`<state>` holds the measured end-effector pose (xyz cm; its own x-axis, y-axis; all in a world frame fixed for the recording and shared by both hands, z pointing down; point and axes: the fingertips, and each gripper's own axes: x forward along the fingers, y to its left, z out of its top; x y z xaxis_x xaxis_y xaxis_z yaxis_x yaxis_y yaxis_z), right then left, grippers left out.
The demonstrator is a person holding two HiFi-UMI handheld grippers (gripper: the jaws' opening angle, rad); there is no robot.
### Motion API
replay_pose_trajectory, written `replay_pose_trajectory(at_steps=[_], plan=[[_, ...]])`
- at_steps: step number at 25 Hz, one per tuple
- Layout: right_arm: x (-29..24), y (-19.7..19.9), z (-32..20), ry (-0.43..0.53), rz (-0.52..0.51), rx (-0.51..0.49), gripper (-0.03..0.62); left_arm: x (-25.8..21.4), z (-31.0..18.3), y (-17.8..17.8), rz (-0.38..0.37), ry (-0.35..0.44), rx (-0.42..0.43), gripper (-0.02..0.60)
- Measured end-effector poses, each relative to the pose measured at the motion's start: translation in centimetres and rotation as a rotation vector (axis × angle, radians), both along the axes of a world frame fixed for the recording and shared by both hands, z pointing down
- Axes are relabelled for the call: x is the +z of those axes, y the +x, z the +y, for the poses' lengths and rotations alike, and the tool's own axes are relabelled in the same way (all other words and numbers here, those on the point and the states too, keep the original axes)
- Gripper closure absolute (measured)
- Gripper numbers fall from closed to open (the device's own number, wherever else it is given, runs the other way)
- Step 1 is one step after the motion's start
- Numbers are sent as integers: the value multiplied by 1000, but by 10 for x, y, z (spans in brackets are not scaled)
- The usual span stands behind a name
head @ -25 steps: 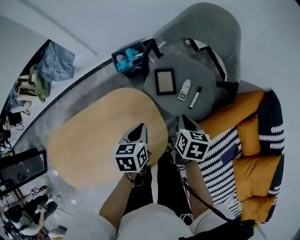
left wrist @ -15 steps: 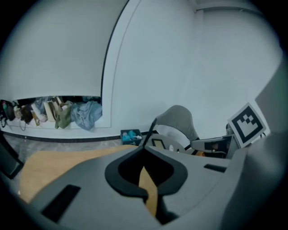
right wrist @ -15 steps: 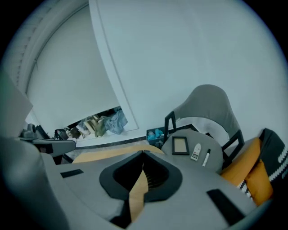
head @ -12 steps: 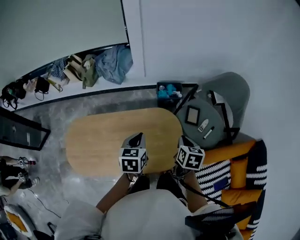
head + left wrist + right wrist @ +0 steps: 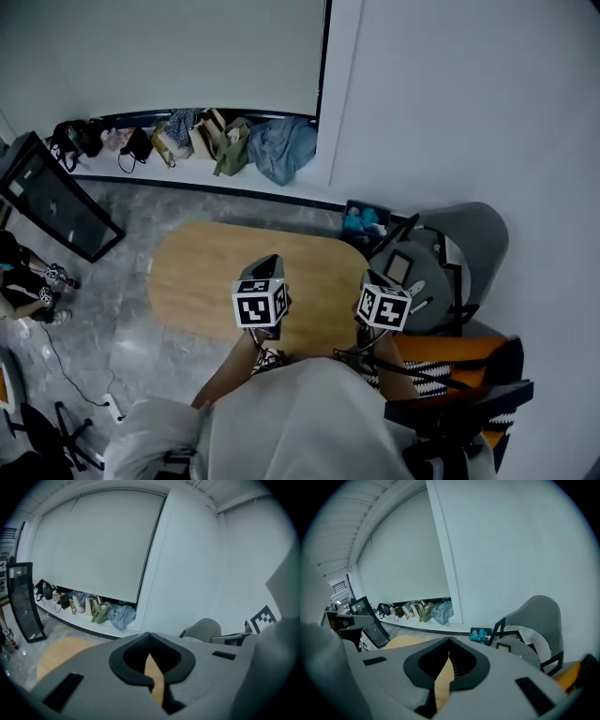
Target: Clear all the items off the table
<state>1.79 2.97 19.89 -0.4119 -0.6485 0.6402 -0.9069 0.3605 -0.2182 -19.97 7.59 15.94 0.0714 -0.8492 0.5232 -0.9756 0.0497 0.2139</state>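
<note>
Left gripper [image 5: 149, 634] and right gripper [image 5: 449, 641] are hovering clenched and empty over the near edge of the oval wooden table [image 5: 206, 281].
The dark-framed small picture [image 5: 398, 269], white remote [image 5: 415, 290] and black marker [image 5: 427, 304] are lying on the round grey side table [image 5: 436, 317] at right. They look light and stiff, best pinched across narrow edges, the frame probably fragile.

right tool [image 5: 449, 640] closed, empty, above wooden table [image 5: 407, 642]; grey chair [image 5: 540, 615] beyond.
</note>
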Motion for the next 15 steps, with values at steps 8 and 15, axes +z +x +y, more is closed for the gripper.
replay_pose_trajectory(at_steps=[8, 15], plan=[[-8, 2, -3, 76, 46, -59, 571, -8, 17, -6, -27, 23, -90, 574], [-16, -15, 0, 67, 29, -101, 571, -14, 24, -17, -33, 26, -110, 574]])
